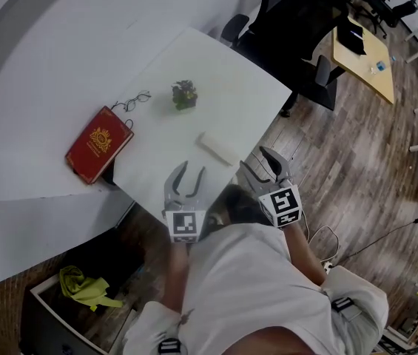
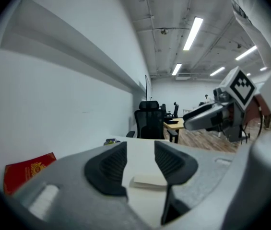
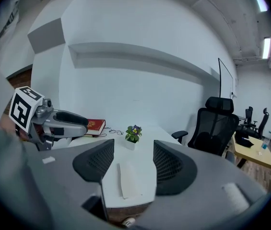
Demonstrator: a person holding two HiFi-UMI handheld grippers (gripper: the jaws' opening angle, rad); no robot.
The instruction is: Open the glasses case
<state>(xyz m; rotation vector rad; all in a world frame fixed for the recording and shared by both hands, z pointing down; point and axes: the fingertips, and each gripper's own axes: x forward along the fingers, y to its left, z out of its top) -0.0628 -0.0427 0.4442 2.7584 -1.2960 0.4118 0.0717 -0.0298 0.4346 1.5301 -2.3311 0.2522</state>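
Person's white shirt [image 1: 245, 287] is right under the camera, with both grippers out front. Left gripper [image 1: 192, 170]: jaws spread, nothing in them, touching nothing. Right gripper [image 1: 258, 159]: same deal, wide apart and empty. The glasses case [image 1: 217, 148] lies closed near the front edge of the white table [image 1: 231, 72], just beyond the grippers, its long axis slanting upper left to lower right. Count: one red book [image 1: 99, 144], one pair of glasses [image 1: 131, 100], one potted plant [image 1: 184, 95], one case.
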